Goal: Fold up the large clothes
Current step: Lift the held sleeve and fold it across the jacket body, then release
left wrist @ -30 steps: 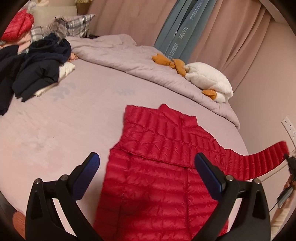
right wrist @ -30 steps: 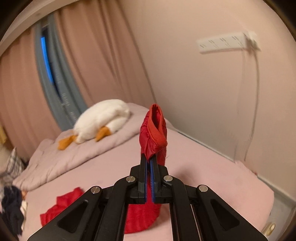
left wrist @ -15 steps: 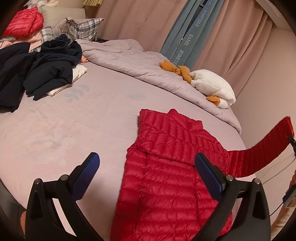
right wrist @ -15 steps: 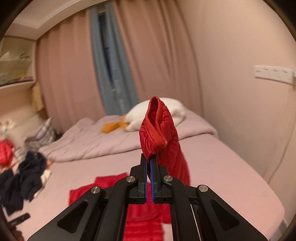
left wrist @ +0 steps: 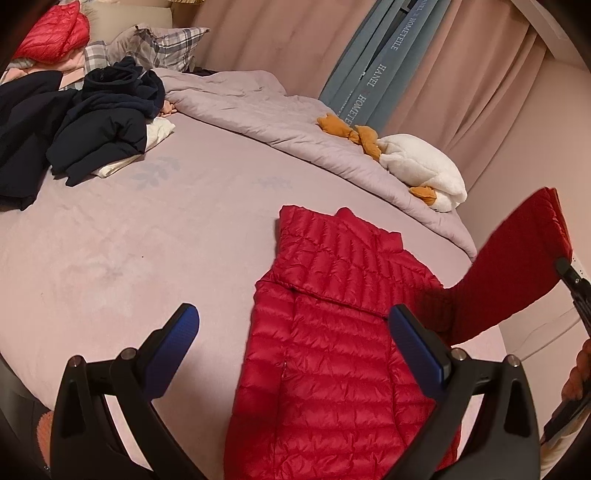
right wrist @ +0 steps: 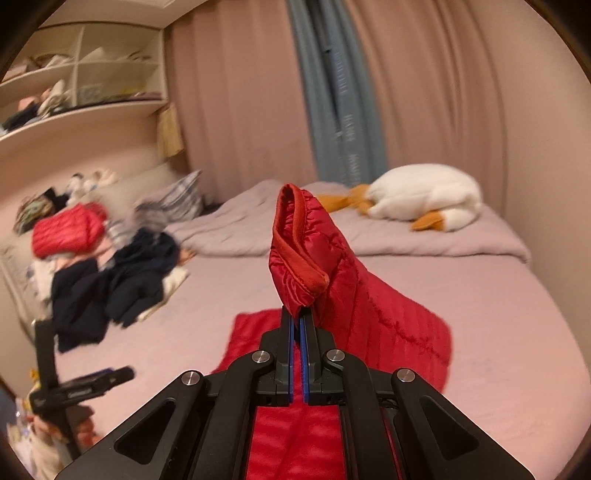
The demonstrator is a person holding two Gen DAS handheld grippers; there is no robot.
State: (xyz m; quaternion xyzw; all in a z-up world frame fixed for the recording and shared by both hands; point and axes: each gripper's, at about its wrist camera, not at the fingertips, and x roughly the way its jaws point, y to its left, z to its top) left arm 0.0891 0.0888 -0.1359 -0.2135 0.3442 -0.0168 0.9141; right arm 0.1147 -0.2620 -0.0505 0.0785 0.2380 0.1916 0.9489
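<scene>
A red quilted down jacket [left wrist: 332, 350] lies flat on the pink bed sheet [left wrist: 147, 229], collar toward the far side. Its right sleeve [left wrist: 517, 266] is lifted off the bed and stretched up to the right. My right gripper [right wrist: 297, 321] is shut on the sleeve's cuff [right wrist: 295, 251], which stands up above the fingertips; the same gripper [left wrist: 569, 273] shows at the right edge of the left wrist view. My left gripper [left wrist: 295, 332] hangs open over the jacket's body, its blue pads [left wrist: 177, 332] wide apart with nothing between them.
A pile of dark clothes [left wrist: 85, 122] and another red jacket [left wrist: 51, 33] lie at the bed's far left. A rumpled lilac duvet [left wrist: 280, 125] and a white plush goose [left wrist: 424, 166] lie along the far side. Curtains [left wrist: 461, 74] and a wall close in on the right.
The right gripper has swung the held sleeve up and inward toward the jacket's body, turning to face across the bed. The left gripper has drifted sideways, so the jacket sits further right in its view.
</scene>
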